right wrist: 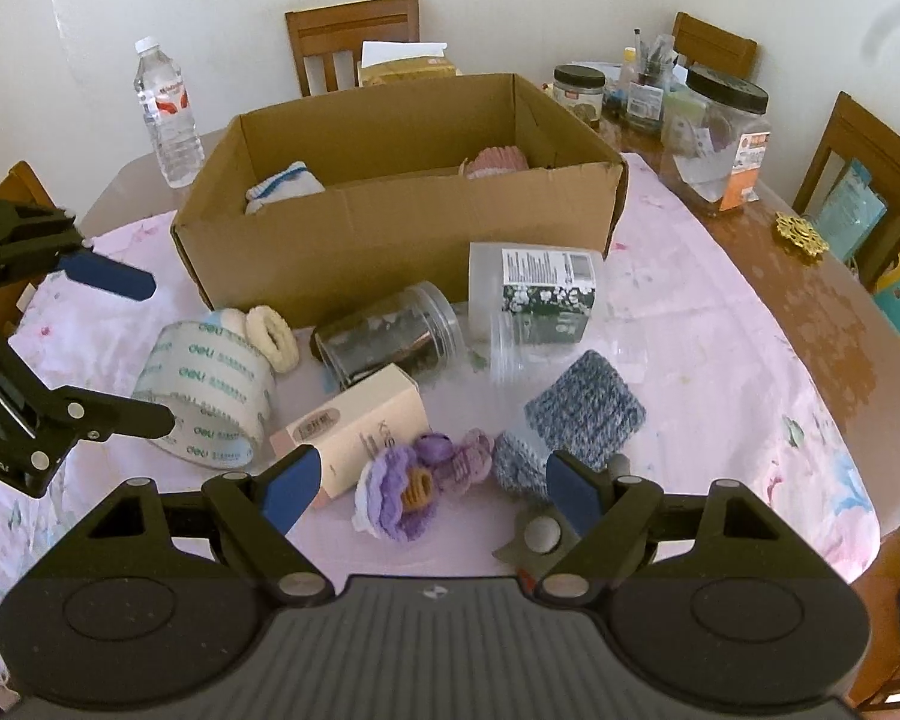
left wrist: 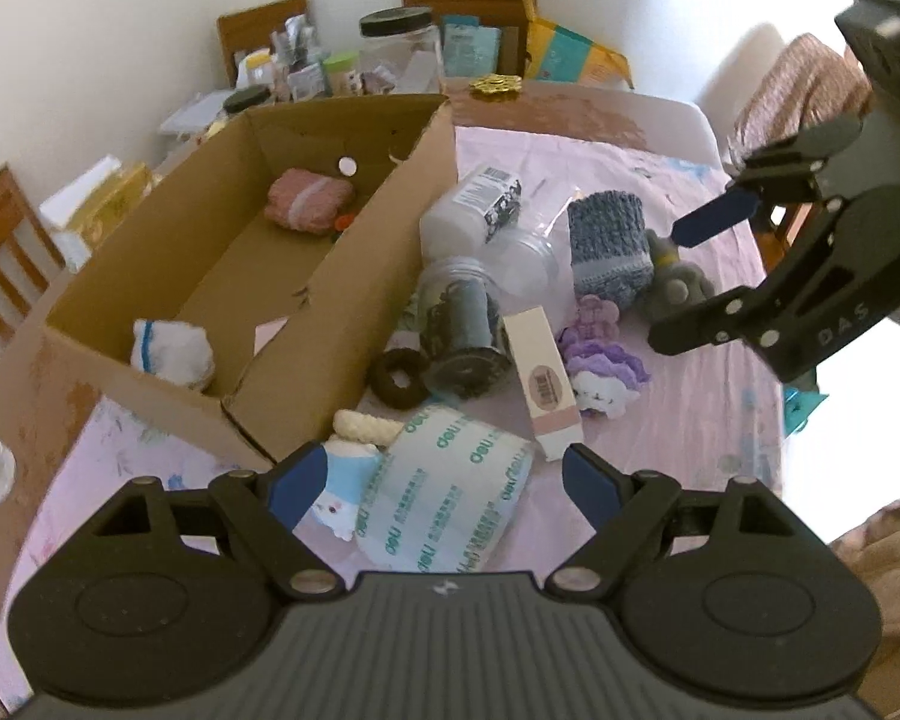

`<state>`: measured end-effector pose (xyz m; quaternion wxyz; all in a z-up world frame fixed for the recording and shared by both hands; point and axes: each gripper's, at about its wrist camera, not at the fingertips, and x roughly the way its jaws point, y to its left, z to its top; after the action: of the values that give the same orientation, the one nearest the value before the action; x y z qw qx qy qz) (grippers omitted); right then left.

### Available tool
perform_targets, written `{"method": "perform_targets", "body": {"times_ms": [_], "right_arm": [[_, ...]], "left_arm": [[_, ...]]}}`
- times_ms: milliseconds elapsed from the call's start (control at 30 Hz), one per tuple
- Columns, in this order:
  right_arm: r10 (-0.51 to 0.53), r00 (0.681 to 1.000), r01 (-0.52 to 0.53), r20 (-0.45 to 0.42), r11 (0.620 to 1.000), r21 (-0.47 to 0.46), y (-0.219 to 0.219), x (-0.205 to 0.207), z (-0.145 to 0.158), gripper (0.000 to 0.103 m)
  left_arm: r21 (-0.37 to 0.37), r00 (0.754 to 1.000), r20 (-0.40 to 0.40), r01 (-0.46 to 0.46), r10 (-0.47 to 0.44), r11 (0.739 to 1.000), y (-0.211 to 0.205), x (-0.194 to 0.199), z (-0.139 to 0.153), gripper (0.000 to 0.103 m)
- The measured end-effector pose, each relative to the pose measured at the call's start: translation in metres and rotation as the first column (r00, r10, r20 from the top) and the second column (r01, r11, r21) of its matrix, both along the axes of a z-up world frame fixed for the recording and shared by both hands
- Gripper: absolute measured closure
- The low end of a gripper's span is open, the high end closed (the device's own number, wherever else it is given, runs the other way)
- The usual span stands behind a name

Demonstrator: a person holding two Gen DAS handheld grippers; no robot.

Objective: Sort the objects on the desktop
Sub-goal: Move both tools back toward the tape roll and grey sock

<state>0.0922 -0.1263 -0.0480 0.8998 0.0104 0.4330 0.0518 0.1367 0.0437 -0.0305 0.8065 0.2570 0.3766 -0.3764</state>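
Closest to me, the left gripper hangs with its blue-padded fingers spread wide and empty over the big roll of clear tape printed in green, and the right gripper is just as wide and empty above the purple crocheted flower piece. Nothing is held by either.

The pile is tight, and that is the worry. A small white-and-blue plush toy lies touching the tape roll right beside the left finger, so a careless close could pinch both or nudge the roll, which looks free to trundle off. On the right side, a blue-grey knitted pouch and a grey soft toy crowd the flower; soft yarn may snag or drag a neighbour along.

Further in, a tall cream cardboard carton leans against a clear plastic jar lying on its side with dark contents; disturb one and the jar could roll across the pink tablecloth.

Beyond stands the open brown cardboard box, already holding a white rolled cloth and a pink knitted item. Its near wall is tall, so a low carry might clip it.
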Motion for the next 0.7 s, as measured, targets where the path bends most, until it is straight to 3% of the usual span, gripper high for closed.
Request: {"method": "perform_targets", "body": {"times_ms": [167,567,700], "right_arm": [[-0.008,1.0,0.008,-0.006,1.0,-0.011,-0.002,-0.004,-0.002,0.017],[0.003,0.999,-0.004,-0.032,1.0,-0.019,-0.003,-0.007,-0.01,0.017],[0.025,0.999,-0.026,-0.038,0.999,-0.026,0.001,-0.005,-0.012,0.017]], "left_arm": [[0.03,0.999,0.007,0.052,-0.052,0.998,-0.003,0.002,-0.006,0.018],[0.047,0.994,-0.06,0.09,-0.087,0.995,0.002,0.008,-0.022,0.039],[0.036,0.993,-0.065,0.105,-0.102,0.994,0.004,0.011,-0.023,0.042]]}}
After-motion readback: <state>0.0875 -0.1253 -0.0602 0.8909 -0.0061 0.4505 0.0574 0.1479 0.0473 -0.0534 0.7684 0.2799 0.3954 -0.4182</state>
